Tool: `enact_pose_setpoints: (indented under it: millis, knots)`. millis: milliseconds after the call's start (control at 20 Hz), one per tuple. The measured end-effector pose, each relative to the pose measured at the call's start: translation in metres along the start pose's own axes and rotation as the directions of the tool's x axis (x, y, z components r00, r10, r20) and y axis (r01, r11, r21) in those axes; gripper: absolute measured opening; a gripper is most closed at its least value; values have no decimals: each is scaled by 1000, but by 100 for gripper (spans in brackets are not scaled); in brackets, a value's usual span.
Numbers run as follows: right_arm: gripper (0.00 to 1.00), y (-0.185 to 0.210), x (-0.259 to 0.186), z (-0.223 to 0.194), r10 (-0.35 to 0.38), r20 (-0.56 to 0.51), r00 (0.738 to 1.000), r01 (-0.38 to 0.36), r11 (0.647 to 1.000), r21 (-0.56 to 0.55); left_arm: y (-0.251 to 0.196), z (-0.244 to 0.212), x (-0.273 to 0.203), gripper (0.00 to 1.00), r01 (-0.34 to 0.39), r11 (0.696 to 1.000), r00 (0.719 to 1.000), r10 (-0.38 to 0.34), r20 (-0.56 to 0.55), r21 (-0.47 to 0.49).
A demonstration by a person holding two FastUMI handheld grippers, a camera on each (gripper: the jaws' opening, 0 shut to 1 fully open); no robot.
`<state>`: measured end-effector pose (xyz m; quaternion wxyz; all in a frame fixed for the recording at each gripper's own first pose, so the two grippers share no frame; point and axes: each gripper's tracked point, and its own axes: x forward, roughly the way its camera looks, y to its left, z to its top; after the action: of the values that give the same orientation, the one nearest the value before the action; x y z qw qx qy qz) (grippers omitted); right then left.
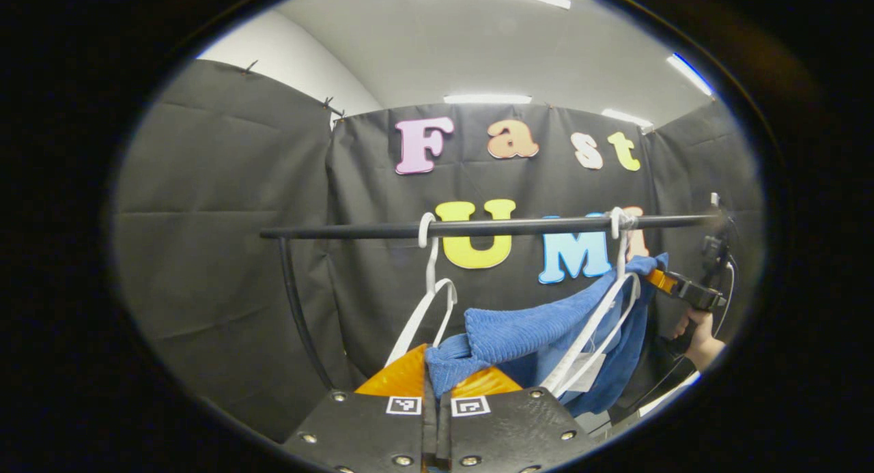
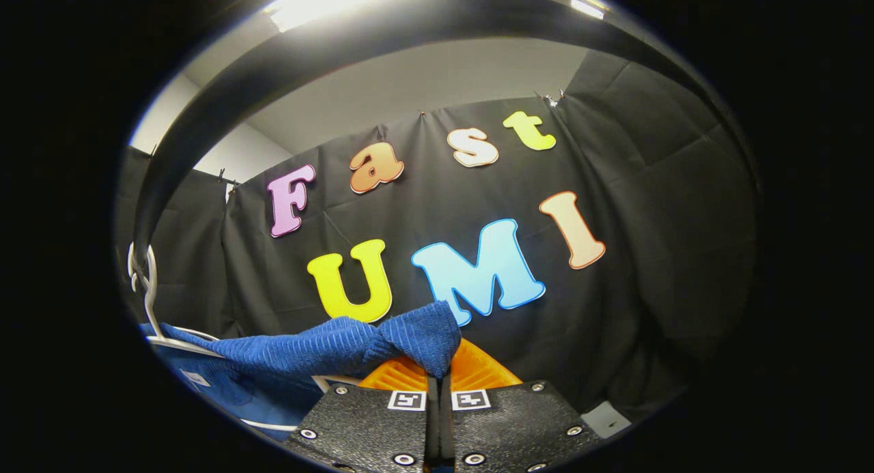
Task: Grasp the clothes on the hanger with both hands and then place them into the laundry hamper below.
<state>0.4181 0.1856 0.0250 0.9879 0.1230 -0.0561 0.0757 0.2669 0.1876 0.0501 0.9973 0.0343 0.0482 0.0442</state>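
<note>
A blue ribbed garment (image 1: pixel 532 330) hangs stretched below the black rail (image 1: pixel 478 227), still draped over a white hanger (image 1: pixel 601 323). In the left gripper view my left gripper (image 1: pixel 434 376) is shut on the garment's left end, bunching the cloth between its fingers. The right gripper (image 1: pixel 659 278), held by a hand (image 1: pixel 703 347), pinches the garment's far right corner just under the rail. In the right gripper view that gripper (image 2: pixel 440 372) is shut on a fold of the blue garment (image 2: pixel 328 347), which runs off left toward the white hanger (image 2: pixel 147 289).
A second white hanger (image 1: pixel 437 302) hangs bare on the rail, just left of the garment. The rack's black upright (image 1: pixel 300 323) stands at the left end. The rail (image 2: pixel 382 29) arches close overhead in the right gripper view. Black cloth walls close the booth all round.
</note>
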Motion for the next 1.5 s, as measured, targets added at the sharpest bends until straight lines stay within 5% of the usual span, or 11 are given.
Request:
enact_pose_setpoints:
  millis: [1050,1500]
  knots:
    - [0,-15,25,-25,-79,59,995,87,985,-149,-7,-67,73,0,213,976,974,-216,-71,-47]
    - [0,-42,-17,-92,-136,-99,986,117,978,-172,-12,-134,68,1,204,968,961,-226,-159,-144]
